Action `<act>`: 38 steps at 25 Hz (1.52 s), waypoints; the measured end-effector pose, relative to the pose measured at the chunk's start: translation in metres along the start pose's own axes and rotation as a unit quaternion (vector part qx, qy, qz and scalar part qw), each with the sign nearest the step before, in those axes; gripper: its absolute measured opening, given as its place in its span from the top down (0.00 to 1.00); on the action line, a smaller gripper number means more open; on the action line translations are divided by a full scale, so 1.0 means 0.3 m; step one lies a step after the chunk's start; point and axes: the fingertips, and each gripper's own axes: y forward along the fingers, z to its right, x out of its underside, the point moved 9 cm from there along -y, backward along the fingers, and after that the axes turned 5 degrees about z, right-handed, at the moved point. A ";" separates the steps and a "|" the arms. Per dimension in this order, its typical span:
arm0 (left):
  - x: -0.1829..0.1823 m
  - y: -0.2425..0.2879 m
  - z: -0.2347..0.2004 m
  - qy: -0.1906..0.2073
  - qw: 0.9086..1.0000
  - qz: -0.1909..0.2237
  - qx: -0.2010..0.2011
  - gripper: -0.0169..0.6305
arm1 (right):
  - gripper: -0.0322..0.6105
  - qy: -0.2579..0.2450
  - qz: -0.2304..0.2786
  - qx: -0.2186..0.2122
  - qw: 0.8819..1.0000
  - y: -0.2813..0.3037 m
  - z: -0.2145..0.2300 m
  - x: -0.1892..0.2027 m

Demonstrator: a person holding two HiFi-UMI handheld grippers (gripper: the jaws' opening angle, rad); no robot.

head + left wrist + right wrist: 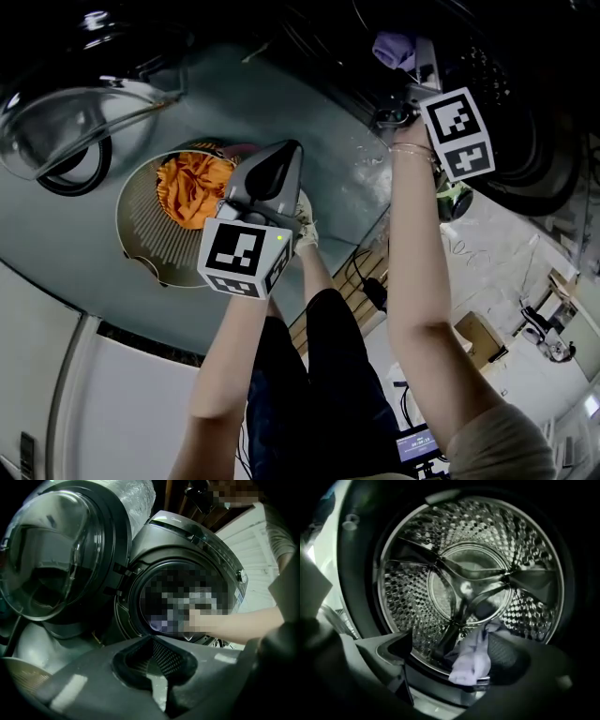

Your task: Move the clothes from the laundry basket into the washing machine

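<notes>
Right gripper [450,641] is at the mouth of the washing machine [187,541], jaws spread wide, not clamping anything. The lavender cloth [471,665] is draped against its right-hand pad and hangs down over the front lip of the drum [408,588], so it's only half inside

Main risk as I see it: the fabric clings to that pad, and if I pull the right gripper back the cloth comes out with it and drops on the floor. Second risk: it sits low at the rim, so it could slide out by its own weight or get pinched in the door seal later. I'd want it pushed deeper into the drum before backing off

Left gripper [281,164] hangs above the laundry basket [150,234], jaws together, nothing in them. The orange cloth [192,187] lies in the basket, bunched just beside the gripper's nose, not yet touched. If I go down with the jaws closed I'll only poke the fabric or tip the basket, so it needs opening first

The open door [51,559] stands close on the left side; a careless swing of the left arm could knock it
</notes>
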 end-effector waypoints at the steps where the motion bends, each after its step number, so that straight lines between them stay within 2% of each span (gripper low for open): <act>1: -0.001 -0.007 -0.007 0.001 1.000 0.001 -0.003 0.96 | 0.16 -0.005 -0.001 -0.004 1.000 -0.008 -0.013 0.002; 4: -0.007 -0.037 -0.025 0.002 1.000 0.003 -0.015 0.96 | 0.16 -0.008 -0.009 -0.035 0.999 -0.034 -0.068 0.010; 9: -0.021 -0.130 -0.053 -0.002 0.999 0.019 -0.043 0.96 | 0.26 -0.040 -0.042 -0.124 0.991 -0.140 -0.222 0.051; 12: -0.022 -0.217 -0.085 -0.009 0.997 0.027 -0.067 0.96 | 0.32 -0.057 -0.085 -0.176 0.979 -0.231 -0.320 0.116; 15: -0.028 -0.322 -0.127 -0.017 0.995 0.040 -0.092 0.96 | 0.41 -0.073 -0.137 -0.244 0.957 -0.336 -0.439 0.201; 18: -0.019 -0.454 -0.175 -0.026 0.991 0.051 -0.118 0.96 | 0.57 -0.093 -0.191 -0.313 0.926 -0.456 -0.557 0.314; 21: 0.015 -0.586 -0.225 -0.038 0.986 0.058 -0.152 0.96 | 0.73 -0.113 -0.246 -0.362 0.892 -0.553 -0.652 0.437; 23: 0.051 -0.674 -0.264 -0.050 0.981 0.061 -0.178 0.97 | 0.91 -0.138 -0.284 -0.394 0.863 -0.610 -0.722 0.522; 27: 0.140 -0.834 -0.342 -0.085 0.971 0.064 -0.216 0.97 | 0.91 -0.191 -0.361 -0.461 0.787 -0.730 -0.845 0.722; 30: 0.216 -0.923 -0.380 -0.105 0.960 0.073 -0.251 0.97 | 0.91 -0.222 -0.414 -0.470 0.747 -0.792 -0.873 0.890; 33: 0.302 -0.983 -0.406 -0.134 0.944 0.075 -0.292 0.97 | 0.90 -0.259 -0.458 -0.468 0.710 -0.831 -0.861 1.045; 34: 0.327 -0.999 -0.412 -0.145 0.938 0.075 -0.306 0.97 | 0.88 -0.270 -0.473 -0.468 0.696 -0.840 -0.852 1.094; 35: 0.350 -1.014 -0.418 -0.154 0.933 0.077 -0.317 0.97 | 0.81 -0.281 -0.490 -0.467 0.680 -0.848 -0.844 1.143; 38: 0.412 -1.047 -0.443 -0.171 0.921 0.089 -0.337 0.97 | 0.68 -0.320 -0.527 -0.466 0.634 -0.864 -0.822 1.288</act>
